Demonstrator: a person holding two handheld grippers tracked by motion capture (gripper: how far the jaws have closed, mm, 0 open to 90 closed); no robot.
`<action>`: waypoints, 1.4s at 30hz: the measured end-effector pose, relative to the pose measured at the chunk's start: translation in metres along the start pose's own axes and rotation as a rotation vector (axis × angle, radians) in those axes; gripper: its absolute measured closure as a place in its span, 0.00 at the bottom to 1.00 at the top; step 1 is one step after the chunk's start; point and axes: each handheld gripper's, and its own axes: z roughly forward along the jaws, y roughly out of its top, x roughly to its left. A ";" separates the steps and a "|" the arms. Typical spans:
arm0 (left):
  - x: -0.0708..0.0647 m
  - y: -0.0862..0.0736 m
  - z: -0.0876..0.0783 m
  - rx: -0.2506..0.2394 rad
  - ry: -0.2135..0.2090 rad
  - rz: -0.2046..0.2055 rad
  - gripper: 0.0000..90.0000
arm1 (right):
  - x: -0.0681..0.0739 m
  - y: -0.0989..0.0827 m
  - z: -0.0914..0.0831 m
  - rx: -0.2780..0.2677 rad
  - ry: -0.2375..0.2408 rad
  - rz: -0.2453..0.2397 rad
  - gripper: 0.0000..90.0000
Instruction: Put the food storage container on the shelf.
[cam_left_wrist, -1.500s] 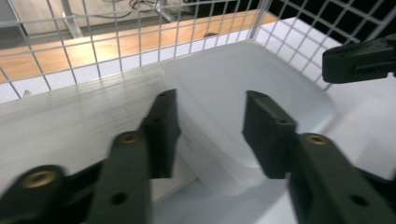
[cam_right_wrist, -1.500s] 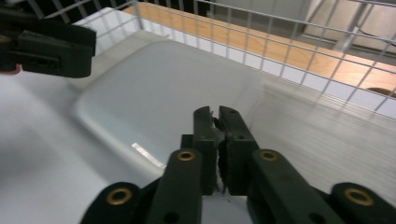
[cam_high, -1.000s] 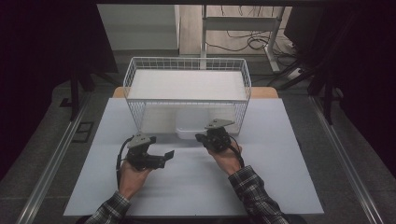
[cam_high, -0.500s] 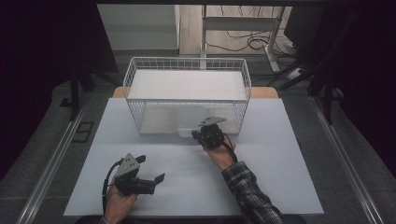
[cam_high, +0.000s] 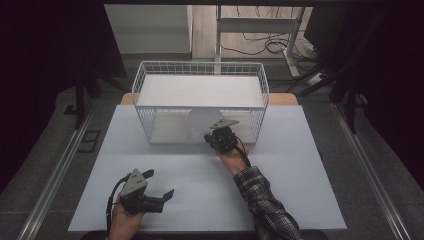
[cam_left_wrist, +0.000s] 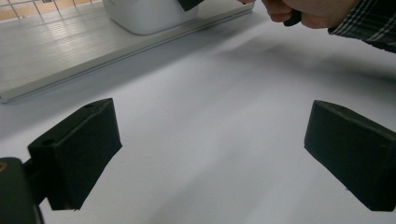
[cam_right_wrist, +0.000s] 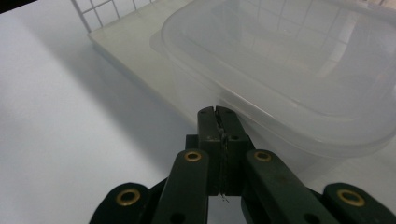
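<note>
A white table (cam_high: 280, 195) stands in a dark room with cables on the floor behind it. On the table is a wire basket (cam_high: 145, 95), and a clear plastic tub (cam_right_wrist: 289, 70) sits at its near side. The right gripper (cam_right_wrist: 218, 116) is at the tub's rim with its 2 jaws pressed together, while the left gripper (cam_high: 157, 192) rests low near the table's front edge, jaws spread wide with nothing between them.
</note>
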 end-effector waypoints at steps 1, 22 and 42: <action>0.000 0.000 0.000 0.000 0.002 0.000 0.04 | -0.001 0.001 0.001 0.000 -0.003 0.001 0.99; 0.002 -0.001 0.002 0.020 0.005 -0.009 0.03 | 0.006 0.000 -0.019 -0.019 0.063 0.031 0.67; 0.001 -0.004 0.010 0.073 -0.028 -0.003 0.03 | 0.021 -0.018 -0.049 -0.021 0.070 -0.029 0.22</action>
